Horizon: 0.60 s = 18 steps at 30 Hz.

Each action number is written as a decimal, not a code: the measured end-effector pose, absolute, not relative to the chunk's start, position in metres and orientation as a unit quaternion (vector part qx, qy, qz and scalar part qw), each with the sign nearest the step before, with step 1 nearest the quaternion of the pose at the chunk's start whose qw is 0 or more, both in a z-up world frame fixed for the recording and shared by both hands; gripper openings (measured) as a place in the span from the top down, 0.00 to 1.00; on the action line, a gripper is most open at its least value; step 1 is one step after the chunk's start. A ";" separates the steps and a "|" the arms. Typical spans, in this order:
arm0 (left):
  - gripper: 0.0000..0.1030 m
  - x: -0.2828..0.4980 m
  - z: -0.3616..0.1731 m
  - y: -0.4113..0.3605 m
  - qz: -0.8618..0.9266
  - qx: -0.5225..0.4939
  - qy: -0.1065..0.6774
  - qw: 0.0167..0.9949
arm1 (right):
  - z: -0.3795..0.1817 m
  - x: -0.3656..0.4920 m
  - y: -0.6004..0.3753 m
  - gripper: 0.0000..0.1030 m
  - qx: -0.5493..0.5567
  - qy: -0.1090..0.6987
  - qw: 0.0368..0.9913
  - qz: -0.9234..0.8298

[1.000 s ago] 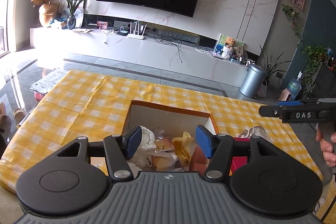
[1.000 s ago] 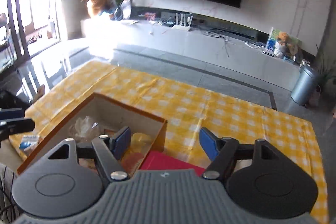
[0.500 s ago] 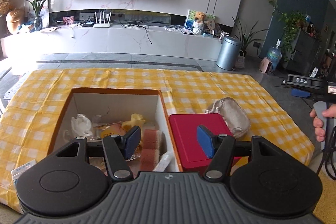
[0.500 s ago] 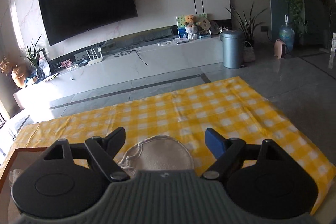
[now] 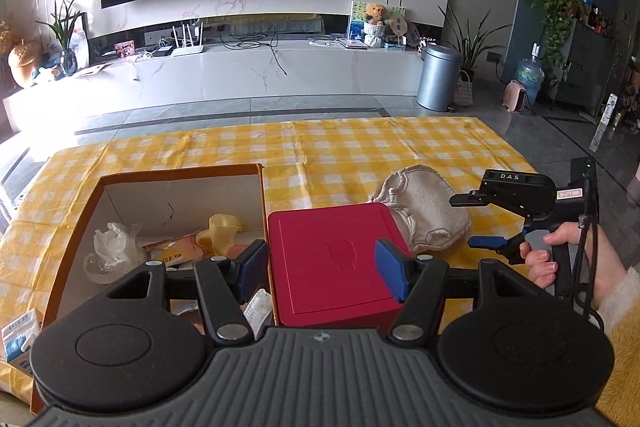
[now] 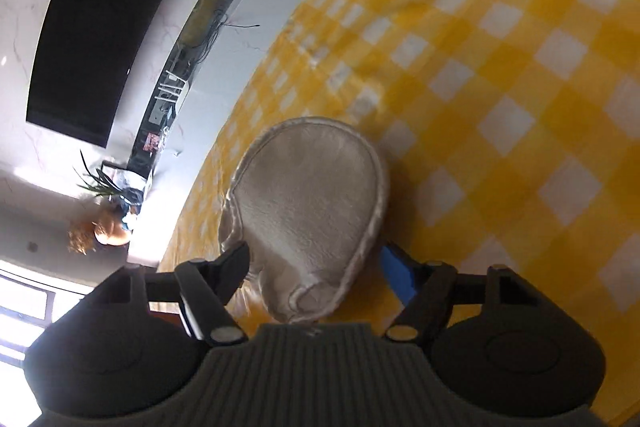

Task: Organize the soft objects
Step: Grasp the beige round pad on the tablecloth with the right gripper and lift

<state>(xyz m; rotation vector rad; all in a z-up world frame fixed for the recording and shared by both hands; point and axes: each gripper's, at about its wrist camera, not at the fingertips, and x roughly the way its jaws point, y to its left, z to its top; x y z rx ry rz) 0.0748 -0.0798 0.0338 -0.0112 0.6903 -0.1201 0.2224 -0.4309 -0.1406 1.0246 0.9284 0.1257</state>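
Observation:
A beige plush pad (image 5: 426, 213) lies on the yellow checked tablecloth (image 5: 340, 151), its left edge against a red lid (image 5: 332, 259). In the right wrist view the pad (image 6: 312, 203) sits between the open fingers of my right gripper (image 6: 316, 263), which is rolled on its side; whether the fingers touch it I cannot tell. The right gripper also shows in the left wrist view (image 5: 480, 219), just right of the pad. My left gripper (image 5: 320, 267) is open and empty above the red lid. An open cardboard box (image 5: 176, 183) left of the lid holds a yellow cloth (image 5: 220, 231), a plastic bag (image 5: 112, 247) and packets.
A small blue and white carton (image 5: 18, 339) lies at the table's front left corner. Beyond the table are a grey floor, a white TV bench (image 5: 240, 75) and a metal bin (image 5: 438, 77).
The left gripper swung right, from over the box to over the red lid. The right gripper dropped low, rolled sideways and came around the plush pad.

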 end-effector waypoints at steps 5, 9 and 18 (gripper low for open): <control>0.30 0.088 0.017 -0.097 -0.043 0.027 0.352 0.934 | -0.148 0.232 -0.436 0.31 0.502 0.415 0.755 0.074; 0.30 0.092 0.006 -0.105 -0.029 0.045 0.365 0.929 | -0.156 0.241 -0.429 0.65 0.514 0.423 0.741 0.085; 0.30 0.090 0.008 -0.111 -0.021 0.052 0.377 0.924 | -0.148 0.237 -0.431 0.97 0.566 0.370 0.721 0.152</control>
